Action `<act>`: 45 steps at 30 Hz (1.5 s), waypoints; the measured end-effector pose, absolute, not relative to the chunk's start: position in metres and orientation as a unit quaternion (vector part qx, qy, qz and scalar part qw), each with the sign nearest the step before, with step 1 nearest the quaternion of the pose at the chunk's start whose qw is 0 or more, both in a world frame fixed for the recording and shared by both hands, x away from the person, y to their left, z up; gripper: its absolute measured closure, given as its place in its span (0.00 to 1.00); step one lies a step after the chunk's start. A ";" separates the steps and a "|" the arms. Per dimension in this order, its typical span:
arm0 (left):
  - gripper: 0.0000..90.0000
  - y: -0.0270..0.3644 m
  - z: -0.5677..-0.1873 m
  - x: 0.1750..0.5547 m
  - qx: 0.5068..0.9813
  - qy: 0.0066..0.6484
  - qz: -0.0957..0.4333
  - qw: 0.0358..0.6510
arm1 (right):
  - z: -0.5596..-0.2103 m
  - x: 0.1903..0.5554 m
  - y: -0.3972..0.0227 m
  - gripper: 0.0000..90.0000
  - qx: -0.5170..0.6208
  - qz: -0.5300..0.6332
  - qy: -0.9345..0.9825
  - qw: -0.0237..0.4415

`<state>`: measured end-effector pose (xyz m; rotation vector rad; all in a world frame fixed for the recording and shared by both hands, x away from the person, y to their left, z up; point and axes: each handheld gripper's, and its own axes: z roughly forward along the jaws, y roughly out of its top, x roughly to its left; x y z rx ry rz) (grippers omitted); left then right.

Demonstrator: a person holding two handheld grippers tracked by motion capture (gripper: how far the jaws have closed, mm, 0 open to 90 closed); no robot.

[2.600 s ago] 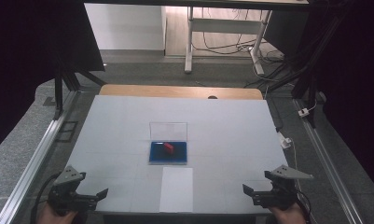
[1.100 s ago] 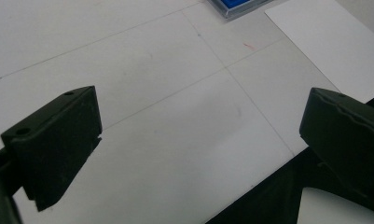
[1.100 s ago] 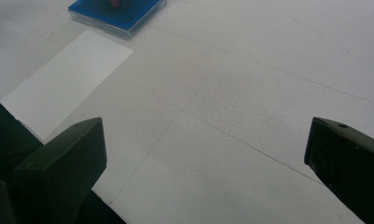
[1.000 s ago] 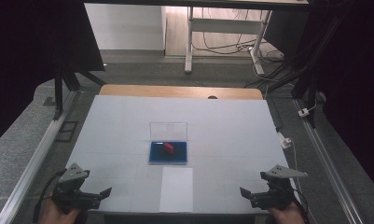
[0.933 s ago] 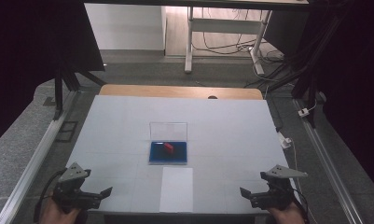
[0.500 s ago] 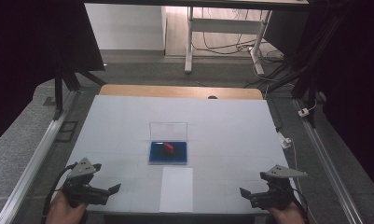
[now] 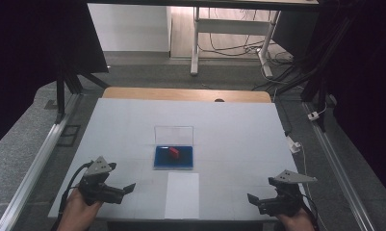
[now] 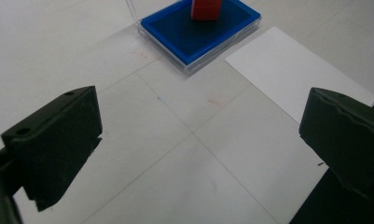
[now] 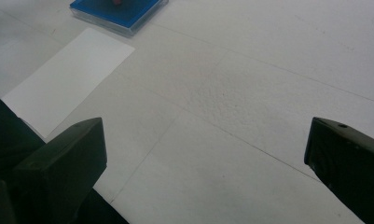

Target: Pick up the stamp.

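A shallow blue tray (image 7: 161,160) (image 8: 182,42) (image 9: 138,11) with a clear upright lid (image 7: 173,134) lies at the table's middle. A small red block (image 7: 173,152) (image 8: 205,9) stands on it. A white paper sheet (image 7: 182,195) (image 8: 292,70) (image 9: 65,79) lies in front of the tray, by the near edge. My left gripper (image 7: 127,189) (image 8: 198,149) hovers at the near left, open and holding nothing, pointing toward the tray. My right gripper (image 7: 252,199) (image 9: 205,163) sits at the near right corner, open with nothing between its jaws.
The white table (image 7: 238,139) has a wooden strip (image 7: 186,94) along its far edge. Metal rails (image 7: 41,154) run along both sides. A white plug and cable (image 7: 294,146) lie off the right edge. A desk frame (image 7: 229,29) stands beyond.
My left gripper has moved forward and to the right, toward the tray. The right gripper has barely shifted. The tray, block and paper have not moved.
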<state>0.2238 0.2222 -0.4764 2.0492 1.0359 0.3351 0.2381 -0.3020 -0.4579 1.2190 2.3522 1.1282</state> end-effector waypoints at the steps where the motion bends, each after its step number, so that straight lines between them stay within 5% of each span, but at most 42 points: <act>1: 0.00 0.221 -0.477 0.225 0.810 0.407 0.133 0.400 | -0.458 0.238 -0.302 0.00 0.420 0.388 0.810 0.131; 45: 0.00 0.135 -0.483 0.321 0.838 0.370 0.126 0.380 | -0.458 0.238 -0.301 0.00 0.415 0.387 0.813 0.130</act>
